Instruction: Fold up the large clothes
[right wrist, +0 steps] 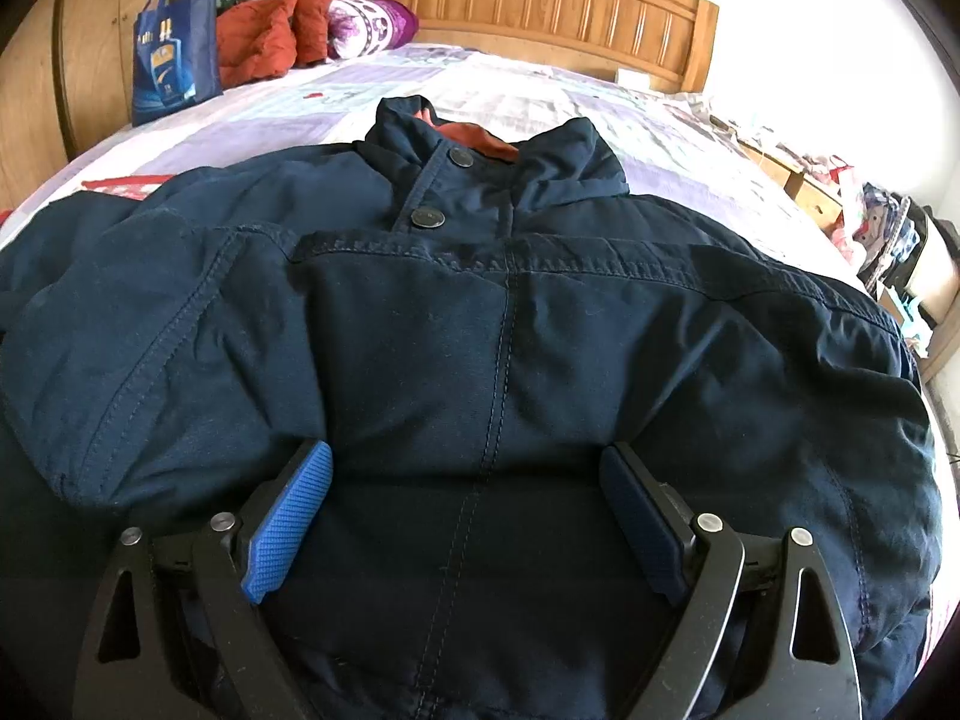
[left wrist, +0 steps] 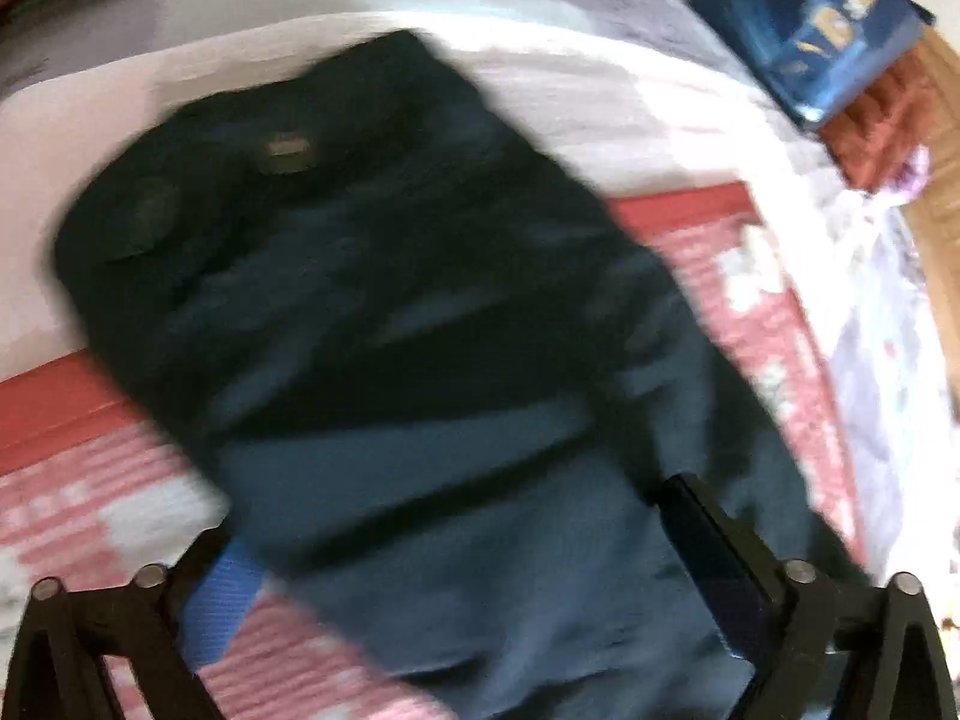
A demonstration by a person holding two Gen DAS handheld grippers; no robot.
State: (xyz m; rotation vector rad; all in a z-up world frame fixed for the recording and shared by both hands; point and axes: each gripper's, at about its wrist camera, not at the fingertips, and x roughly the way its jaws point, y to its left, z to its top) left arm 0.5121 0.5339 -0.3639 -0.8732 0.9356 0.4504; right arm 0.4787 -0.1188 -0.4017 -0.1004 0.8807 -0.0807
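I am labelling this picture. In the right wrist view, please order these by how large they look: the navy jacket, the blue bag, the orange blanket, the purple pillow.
1. navy jacket, by far
2. blue bag and orange blanket: alike, not ranked
3. purple pillow

Nearness to the camera enlarges the jacket.

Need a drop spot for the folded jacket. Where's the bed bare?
Bare quilt between the jacket collar and the headboard. Crowded on the side with the blue bag, orange clothes and purple pillow.
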